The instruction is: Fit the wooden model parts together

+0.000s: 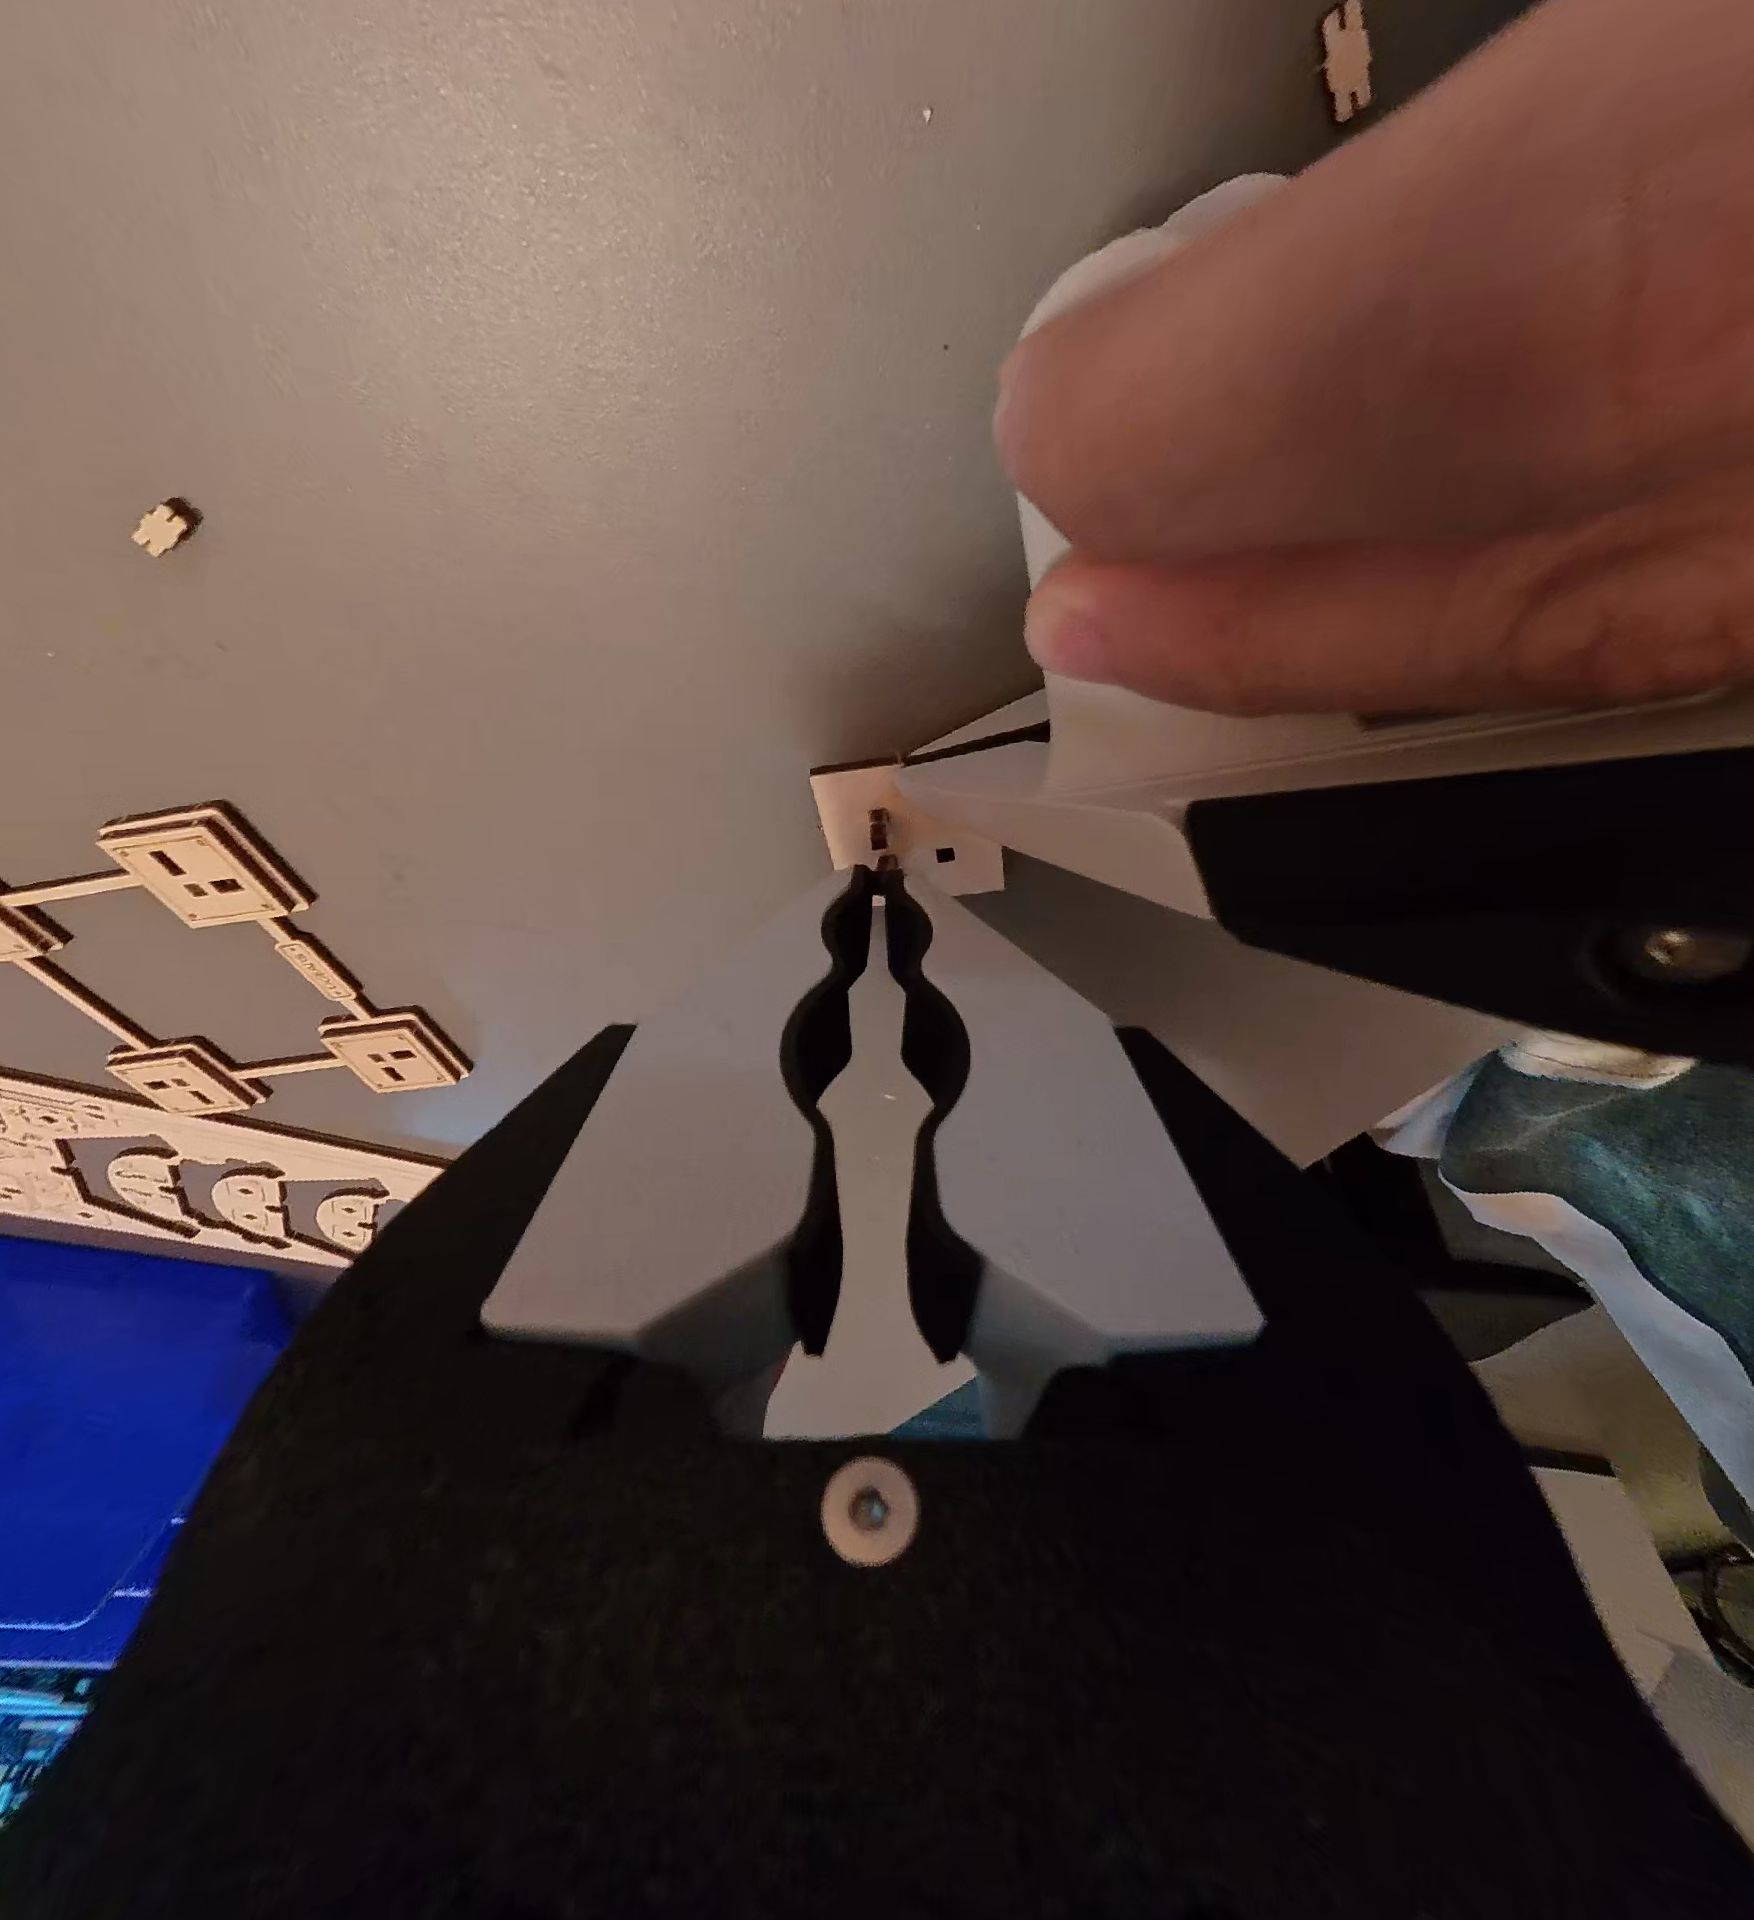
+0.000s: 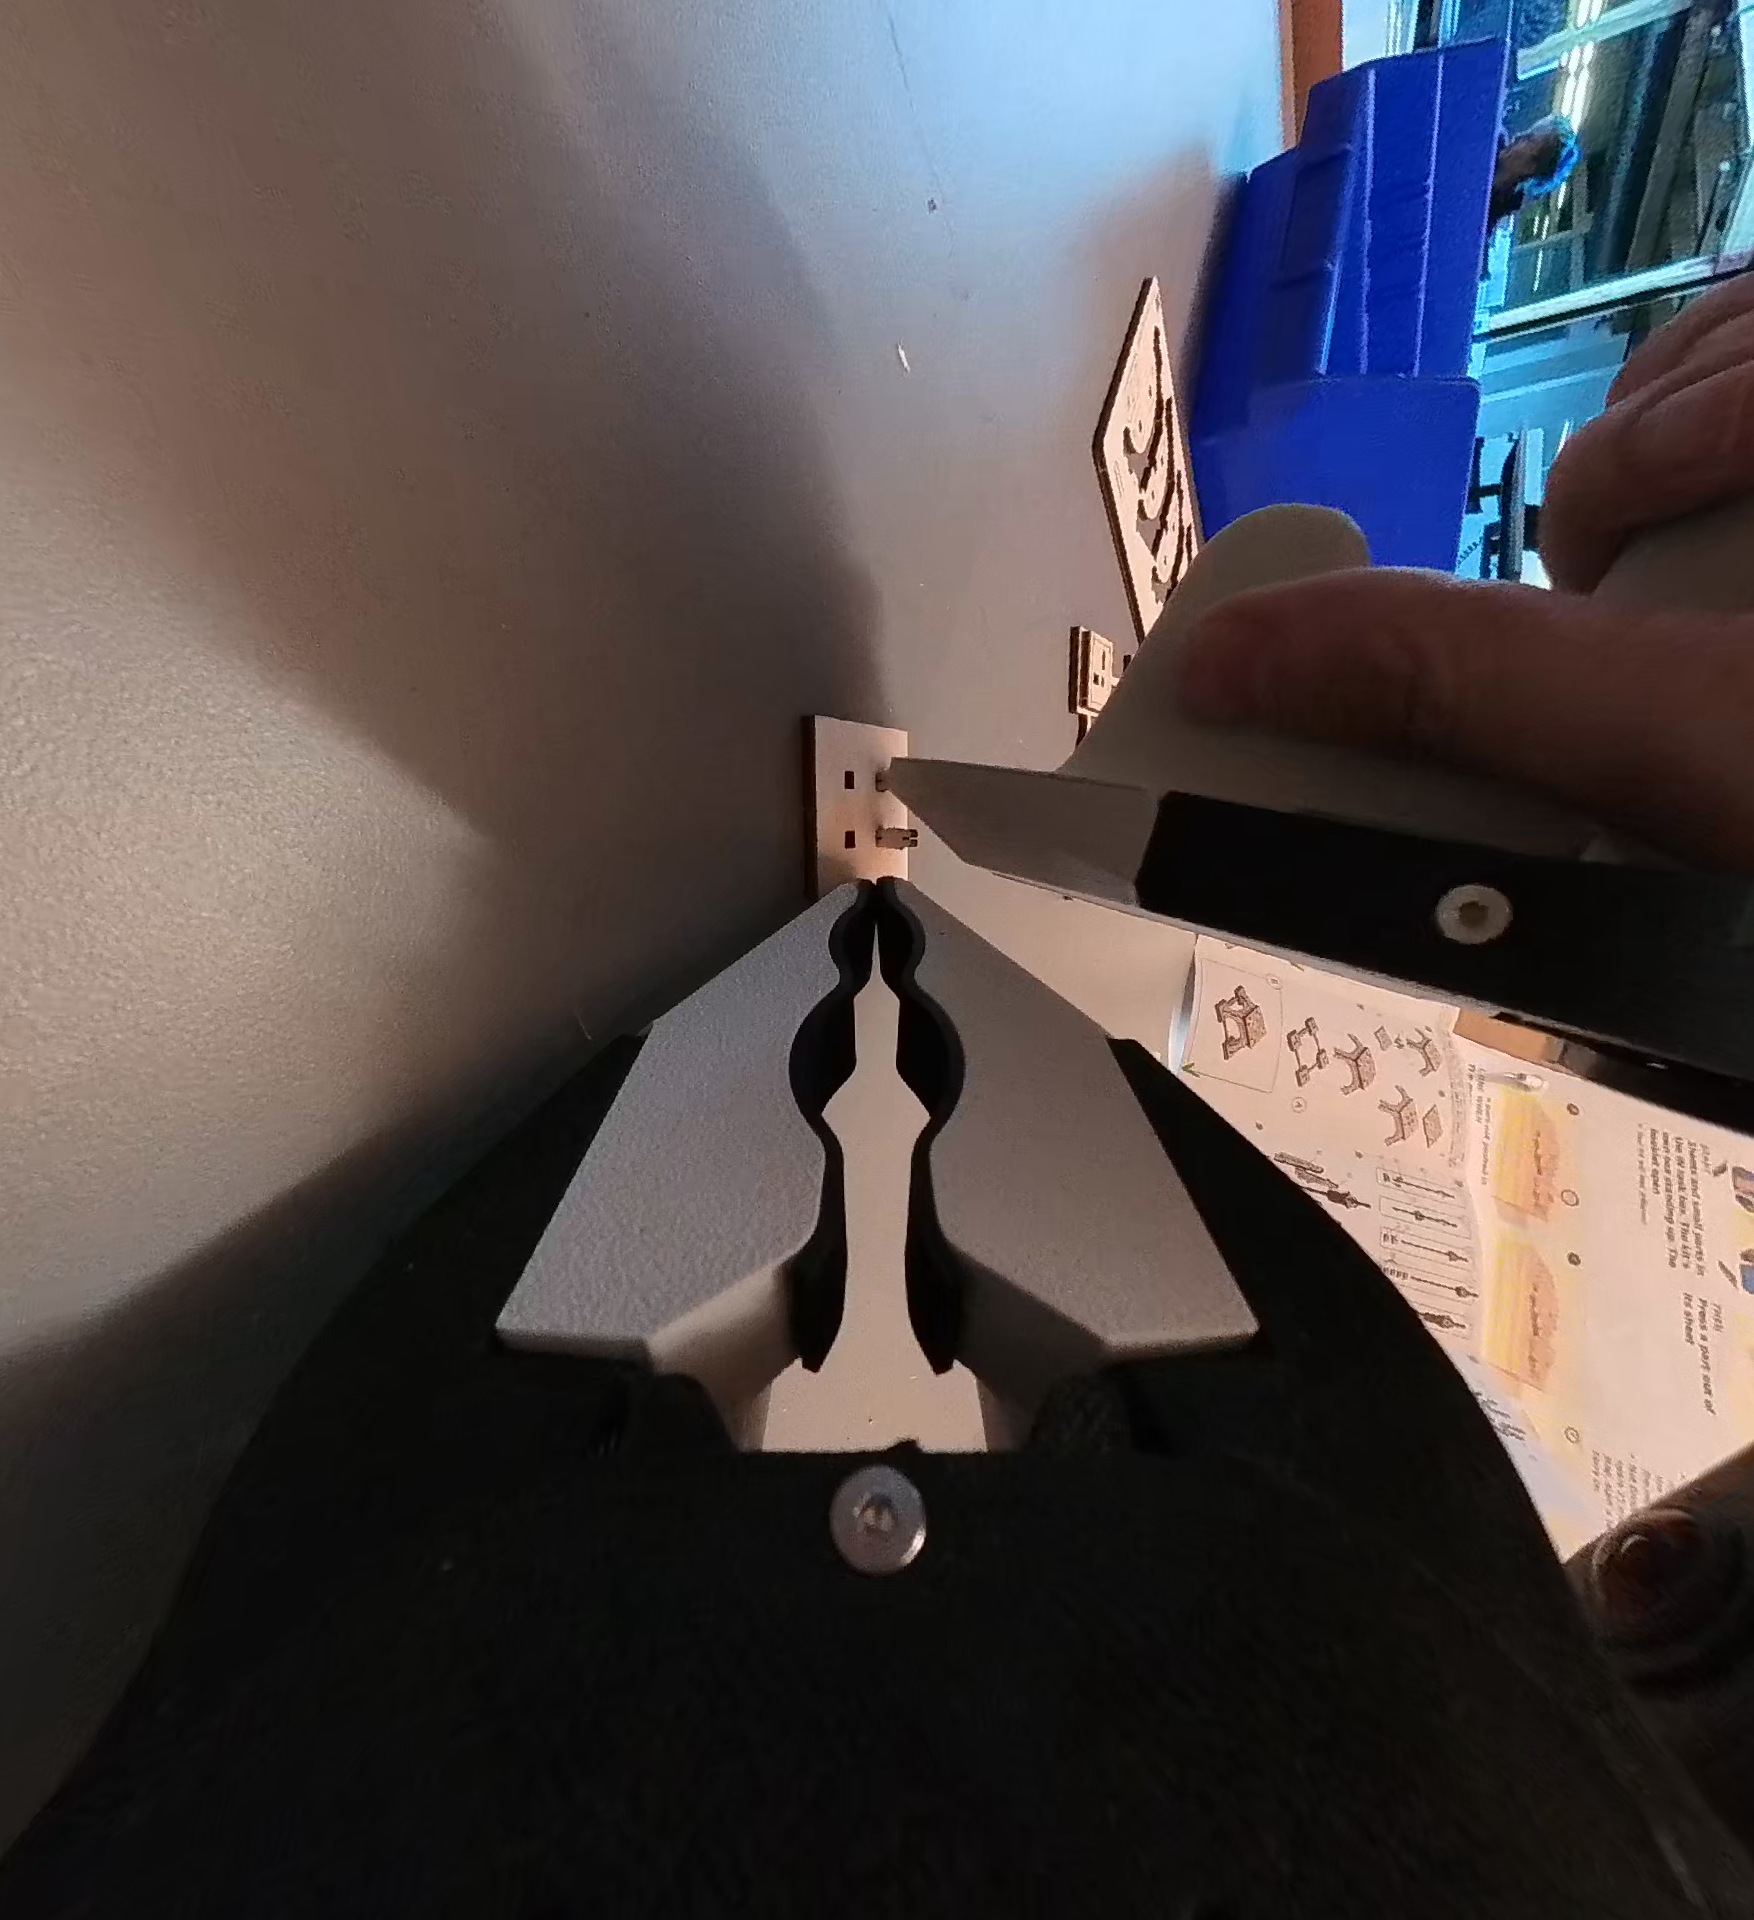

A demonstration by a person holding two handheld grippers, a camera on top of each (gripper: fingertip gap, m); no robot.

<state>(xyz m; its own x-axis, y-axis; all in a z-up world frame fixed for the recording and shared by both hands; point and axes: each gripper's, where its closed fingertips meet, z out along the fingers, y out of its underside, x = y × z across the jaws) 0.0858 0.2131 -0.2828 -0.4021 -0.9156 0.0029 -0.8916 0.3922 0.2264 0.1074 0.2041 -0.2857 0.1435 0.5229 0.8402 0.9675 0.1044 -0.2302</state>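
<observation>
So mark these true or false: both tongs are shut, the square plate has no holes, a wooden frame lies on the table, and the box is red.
1. Both tongs are shut. True: the left tongs pinch a small peg, and the right tongs grip the square plate by its edge.
2. The square plate has no holes. False: small dark slots show in it.
3. A wooden frame lies on the table. True: the frame, four squares joined by thin bars, lies flat on the grey table.
4. The box is red. False: the box is blue.
</observation>
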